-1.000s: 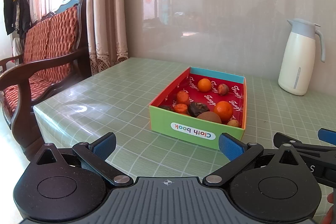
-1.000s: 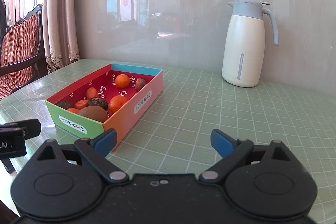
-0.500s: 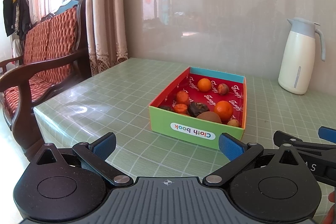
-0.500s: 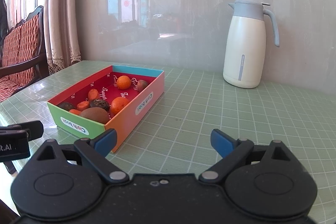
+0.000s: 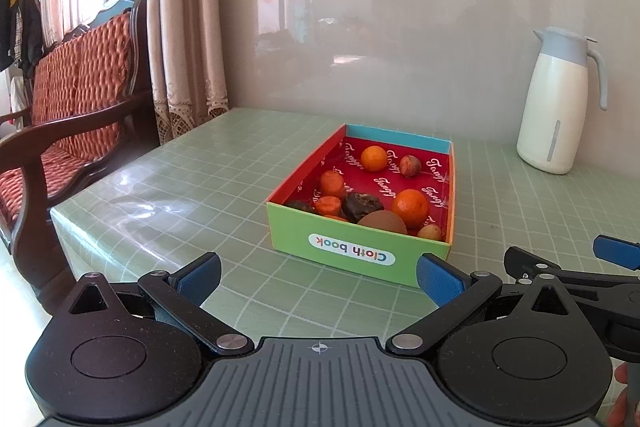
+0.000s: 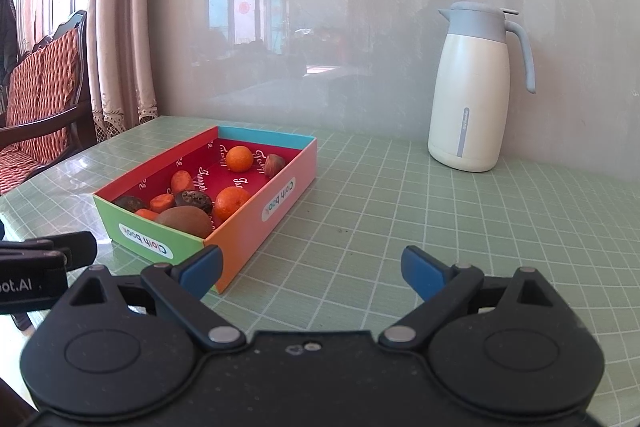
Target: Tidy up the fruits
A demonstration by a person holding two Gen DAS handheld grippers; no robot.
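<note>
While both claws hang low over the near edge of the green checked surface (image 5: 168,195), each stands with its blue-tipped fingers spread wide and nothing between them: the left claw (image 5: 318,277) faces the short green end of the box, and the right claw (image 6: 312,269) sits just to the right of that box, its left fingertip (image 6: 202,267) close by the box's near corner. From the left view, the right claw shows as a black arm low at the right edge.

Just beyond the claws lies the shallow cardboard box (image 6: 256,211), its green end wall printed "Cloth book", its long side orange-pink, its lining red. All the fruits rest inside it. At the near end lies a brown kiwi (image 6: 184,221), beside a large orange (image 5: 410,209), a dark wrinkled fruit (image 5: 364,205) and some small orange-red pieces (image 5: 328,205). Toward the far blue wall sit a smaller orange (image 5: 374,158) and a brownish round fruit (image 5: 410,165).

Farther back on the right, well apart from the box, a white jug (image 6: 472,95) with a grey lid stands upright against the wall. Off the left edge stands a wooden chair (image 5: 60,115) with red cushions, before curtains (image 5: 184,19).
</note>
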